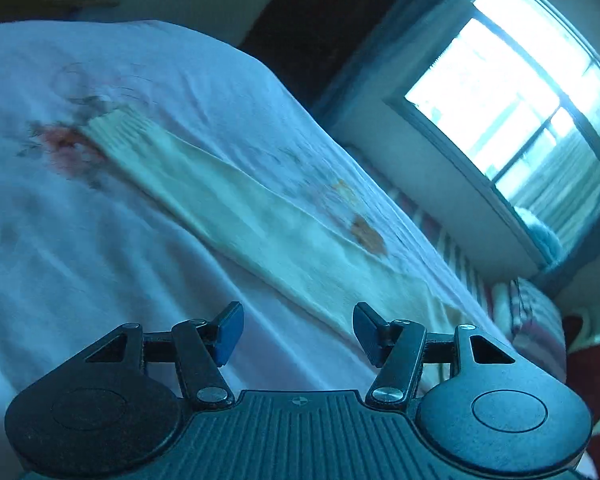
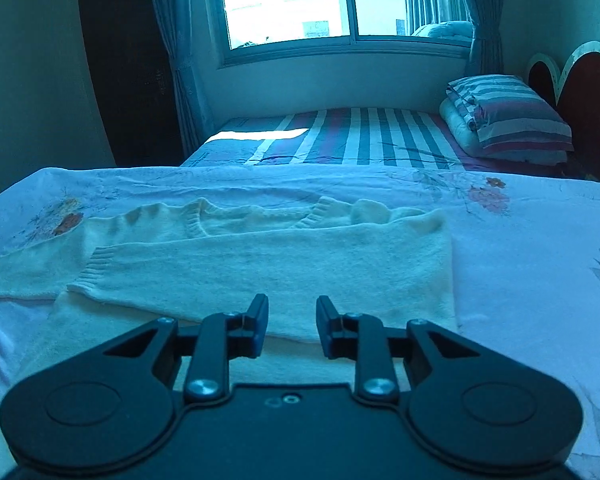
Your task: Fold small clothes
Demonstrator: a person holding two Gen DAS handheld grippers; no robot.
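Both tools released: left tool [image 1: 298,334] over a blurred, seemingly outstretched sleeve [image 1: 220,200]; right tool [image 2: 292,326] above the cream sweater [image 2: 284,264], mid-bed.

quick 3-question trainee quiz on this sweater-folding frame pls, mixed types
1. True or false: one sleeve of the cream sweater is already folded across its body.
2. What is between the fingers of the left gripper? A) sleeve cuff B) nothing C) pillow
3. Which pattern is on the pillow by the headboard?

Key: 1 true; 2 B; 3 stripes.
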